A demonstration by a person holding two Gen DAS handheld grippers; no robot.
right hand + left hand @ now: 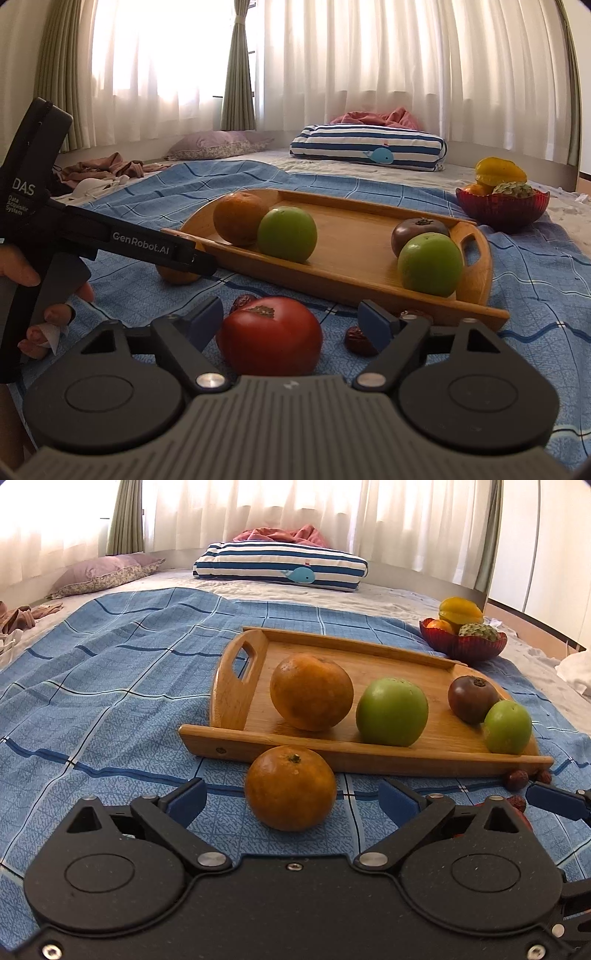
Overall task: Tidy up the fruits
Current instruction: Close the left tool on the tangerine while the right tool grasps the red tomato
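Both tools gape wide with nothing gripped: the left tool (291, 799) straddles an orange (290, 788) lying on the bed just before the wooden tray (369, 755), so close squarely across its middle, while the right tool (291, 321) frames a red tomato (271, 336).

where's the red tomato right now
In the right wrist view, the red tomato sits on the blue checked cloth between the open right gripper fingers, just before the wooden tray.

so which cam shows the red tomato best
The right wrist view: the red tomato sits whole and close between the open jaws of the right gripper, stem scar visible. The left wrist view shows only a red sliver of it behind the gripper body.
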